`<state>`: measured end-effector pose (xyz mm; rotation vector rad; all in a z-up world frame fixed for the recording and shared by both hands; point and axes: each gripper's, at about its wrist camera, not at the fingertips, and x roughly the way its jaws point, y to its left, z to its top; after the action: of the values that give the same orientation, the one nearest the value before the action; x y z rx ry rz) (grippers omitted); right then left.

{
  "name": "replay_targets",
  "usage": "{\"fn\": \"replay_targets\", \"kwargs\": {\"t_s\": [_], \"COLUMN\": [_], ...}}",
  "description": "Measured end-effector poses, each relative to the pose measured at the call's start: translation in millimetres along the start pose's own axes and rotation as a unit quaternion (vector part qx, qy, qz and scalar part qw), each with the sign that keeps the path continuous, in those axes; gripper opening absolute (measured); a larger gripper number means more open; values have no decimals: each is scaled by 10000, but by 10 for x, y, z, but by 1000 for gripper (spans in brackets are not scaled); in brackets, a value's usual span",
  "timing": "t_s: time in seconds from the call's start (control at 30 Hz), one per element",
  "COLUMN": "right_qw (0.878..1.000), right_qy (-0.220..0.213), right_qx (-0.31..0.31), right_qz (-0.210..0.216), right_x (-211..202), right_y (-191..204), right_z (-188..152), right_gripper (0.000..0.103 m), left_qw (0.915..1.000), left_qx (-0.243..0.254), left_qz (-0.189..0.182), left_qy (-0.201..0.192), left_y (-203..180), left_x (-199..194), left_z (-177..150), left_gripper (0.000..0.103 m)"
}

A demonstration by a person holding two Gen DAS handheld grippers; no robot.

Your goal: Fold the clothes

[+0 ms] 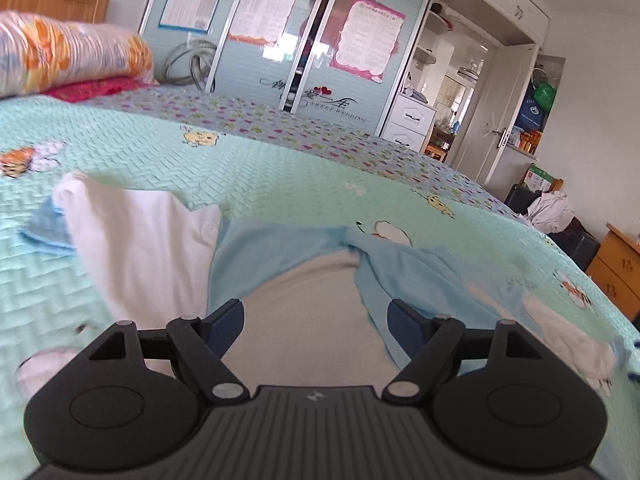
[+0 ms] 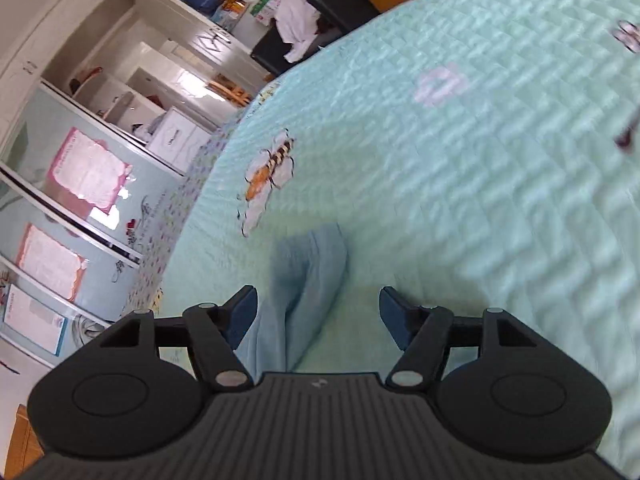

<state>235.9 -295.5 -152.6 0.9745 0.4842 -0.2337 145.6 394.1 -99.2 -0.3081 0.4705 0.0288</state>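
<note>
A light blue and white garment (image 1: 288,248) lies spread on the mint green quilted bed (image 1: 280,172). Its white sleeve (image 1: 136,240) stretches to the left, and its white collar area (image 1: 312,312) lies just in front of my left gripper (image 1: 316,320), which is open and empty right above it. In the right wrist view a light blue part of the garment (image 2: 308,272) lies on the bed (image 2: 480,160). My right gripper (image 2: 318,312) is open over it, its left fingertip (image 2: 244,312) beside the cloth, gripping nothing.
Folded floral bedding (image 1: 68,56) and a red blanket (image 1: 92,88) sit at the far left of the bed. A sliding-door wardrobe (image 1: 288,40) stands behind. A wooden cabinet (image 1: 616,268) and a dark stool with white clothes (image 1: 548,208) stand past the bed's right edge.
</note>
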Motion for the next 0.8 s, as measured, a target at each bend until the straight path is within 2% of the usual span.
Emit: {"fn": "replay_targets", "kwargs": {"t_s": [0.13, 0.23, 0.27, 0.3, 0.33, 0.37, 0.4, 0.47, 0.57, 0.67, 0.7, 0.73, 0.77, 0.8], "right_qw": [9991, 9985, 9979, 9965, 9933, 9897, 9853, 9669, 9374, 8984, 8982, 9081, 9260, 9436], "right_qy": [184, 256, 380, 531, 782, 838, 835, 607, 869, 1171, 1103, 908, 749, 604], "right_qx": [186, 40, -139, -345, -638, -942, -1243, -1973, -2944, -3874, -3992, -3921, -3559, -3122], "right_qz": [318, 473, 516, 553, 566, 678, 817, 1500, 1646, 1704, 1473, 1158, 1016, 920], "right_x": [260, 414, 468, 524, 577, 542, 485, 116, -407, -925, -1047, -1147, -1233, -1316], "right_y": [-75, -71, -55, -35, 2, 40, 77, 162, 96, 16, -45, -131, -222, -313], "right_z": [243, 365, 400, 435, 461, 484, 506, 511, 379, 236, 199, 190, 206, 227], "right_gripper": [68, 68, 62, 51, 18, 13, 13, 12, 12, 14, 18, 30, 34, 34], "left_qw": [9991, 9971, 9966, 9964, 9960, 9958, 9957, 9955, 9953, 9948, 9947, 9949, 9953, 9956], "left_qx": [-168, -305, -289, -231, -173, -119, -68, 56, 140, 117, 98, 81, 105, 128], "left_qz": [236, 398, 452, 503, 553, 595, 611, 644, 665, 641, 624, 587, 531, 476], "left_qy": [295, 569, 625, 649, 674, 693, 698, 692, 688, 779, 808, 813, 805, 797], "left_y": [-87, -99, -120, -146, -173, -198, -224, -284, -311, -330, -343, -372, -408, -444], "left_x": [-352, -409, -413, -433, -452, -473, -503, -587, -671, -678, -677, -684, -704, -724], "left_z": [-233, -289, -280, -261, -242, -222, -200, -164, -151, -188, -200, -205, -206, -208], "left_gripper": [83, 83, 83, 83, 83, 83, 83, 83, 83, 83, 83, 83, 83, 83]}}
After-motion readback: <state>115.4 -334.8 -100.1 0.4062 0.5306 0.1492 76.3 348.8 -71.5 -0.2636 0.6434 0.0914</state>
